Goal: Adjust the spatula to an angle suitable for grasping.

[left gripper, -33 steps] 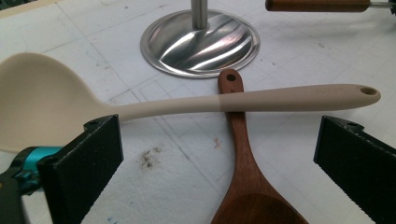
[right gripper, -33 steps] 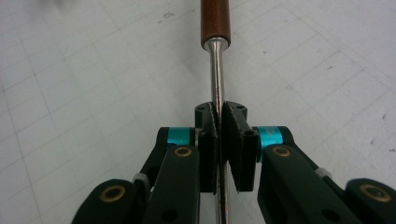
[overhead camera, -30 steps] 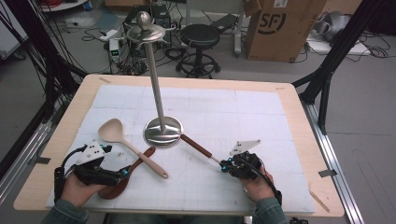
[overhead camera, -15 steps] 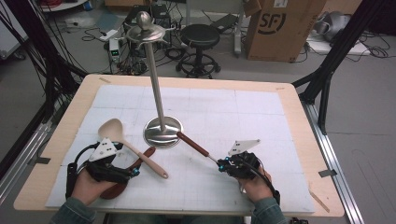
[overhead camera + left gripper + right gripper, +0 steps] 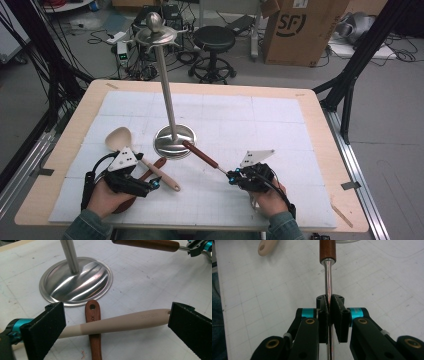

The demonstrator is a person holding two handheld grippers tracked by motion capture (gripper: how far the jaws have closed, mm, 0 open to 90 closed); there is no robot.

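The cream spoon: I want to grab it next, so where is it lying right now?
In the high view the cream spoon lies front left on the mat, crossing a brown handle, between the left gripper's open jaws, left of the stand base.

My left gripper [image 5: 152,184] straddles the cream plastic spoon [image 5: 117,323], which crosses over a reddish wooden handle [image 5: 93,322]. Behind both stands the steel rack base [image 5: 75,281]. My right gripper [image 5: 233,177], to its right, clamps a metal-shanked utensil [image 5: 327,277].

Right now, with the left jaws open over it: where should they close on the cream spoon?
On the straight handle of the cream spoon, probably mid-length, coming from above. It lies flat across the brown handle, which seems to lift it slightly off the mat. The left gripper already straddles it, jaws open; the bowl end looks wide and awkward to pinch.
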